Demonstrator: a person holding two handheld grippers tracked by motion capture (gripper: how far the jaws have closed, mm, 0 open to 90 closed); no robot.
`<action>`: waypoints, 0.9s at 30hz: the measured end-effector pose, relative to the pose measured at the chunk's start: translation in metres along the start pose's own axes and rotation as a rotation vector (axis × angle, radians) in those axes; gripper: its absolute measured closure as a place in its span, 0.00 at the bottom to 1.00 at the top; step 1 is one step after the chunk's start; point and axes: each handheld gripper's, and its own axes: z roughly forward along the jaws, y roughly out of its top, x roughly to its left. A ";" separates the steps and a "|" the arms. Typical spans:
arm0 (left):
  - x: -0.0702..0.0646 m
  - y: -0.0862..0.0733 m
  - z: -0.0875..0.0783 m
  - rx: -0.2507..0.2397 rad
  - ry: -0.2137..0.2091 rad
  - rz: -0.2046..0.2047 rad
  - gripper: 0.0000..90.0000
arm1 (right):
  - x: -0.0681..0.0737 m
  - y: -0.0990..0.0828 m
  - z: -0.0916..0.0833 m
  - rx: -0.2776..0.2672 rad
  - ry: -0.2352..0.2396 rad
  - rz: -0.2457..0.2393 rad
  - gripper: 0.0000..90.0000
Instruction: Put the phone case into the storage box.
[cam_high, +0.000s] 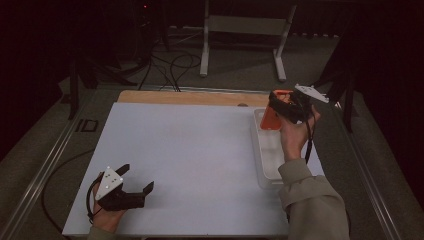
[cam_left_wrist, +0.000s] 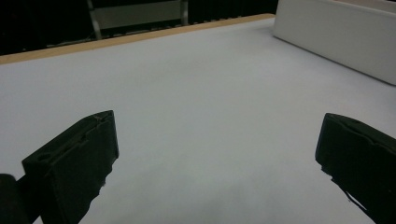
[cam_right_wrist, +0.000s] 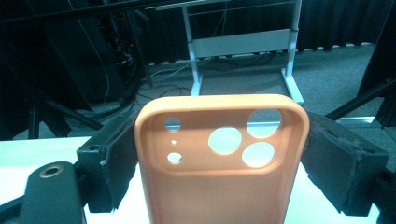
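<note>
An orange phone case (cam_high: 270, 120) with round camera holes is held up over the far end of a long white tray (cam_high: 265, 165) at the table's right side. My right gripper (cam_high: 281, 106) is shut on the phone case (cam_right_wrist: 210, 196), its foam pads (cam_right_wrist: 114, 158) pressing on both long edges with the open inside facing the camera. My left gripper (cam_high: 137, 177) rests low over the white mat (cam_high: 190, 150) near the front left corner. It is open, and its jaws stand wide apart with nothing between them. The left gripper (cam_left_wrist: 217, 144) faces bare mat.
A wooden table edge (cam_high: 190, 97) runs beyond the mat. A metal stand (cam_high: 245, 25) and loose cables (cam_high: 170, 65) sit on the floor behind the table. The white tray's wall (cam_left_wrist: 336, 32) rises at the far right of the left gripper view.
</note>
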 end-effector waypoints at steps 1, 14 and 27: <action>0.000 0.000 0.000 0.000 0.001 0.000 0.00 | 0.000 0.000 0.001 0.000 0.000 0.002 0.18; 0.001 0.000 -0.001 -0.009 0.003 -0.010 0.00 | 0.001 -0.001 0.013 0.011 -0.024 -0.006 0.18; 0.003 0.000 -0.002 -0.019 0.004 -0.023 0.00 | 0.007 0.002 0.026 0.022 -0.038 -0.020 0.18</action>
